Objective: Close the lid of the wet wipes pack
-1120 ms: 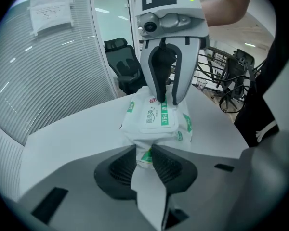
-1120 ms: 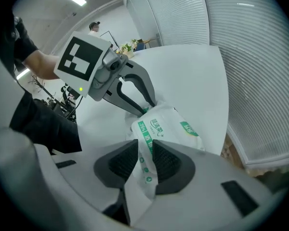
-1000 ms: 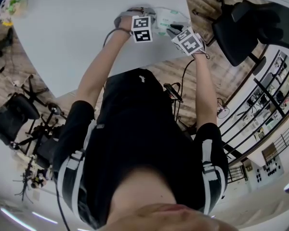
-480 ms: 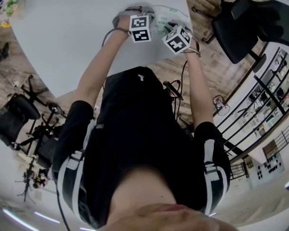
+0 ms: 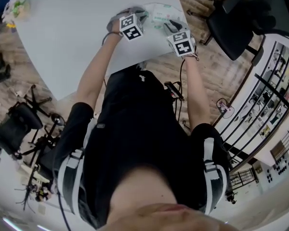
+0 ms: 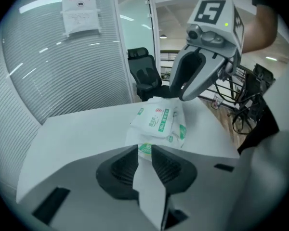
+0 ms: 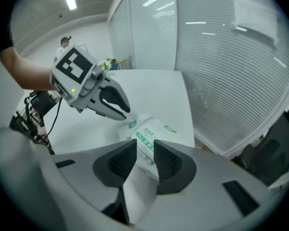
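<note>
A white and green wet wipes pack is at the near right edge of the white table, between my two grippers. My left gripper grips the pack's near edge, and white film fills the narrow gap between its pads. My right gripper has the pack's other end between its pads. Those jaws have just been opening, but the pack still touches both pads. I cannot make out the lid in any view.
A black office chair stands on the wood floor right of the table. A small bag with green items lies at the table's far left corner. Glass partitions with blinds stand beyond the table. Black stands and cables crowd the floor at left.
Both grippers have risen a little with the pack between them. The left marker cube has shifted left, and the right one swung in toward the pack and back out slightly.
</note>
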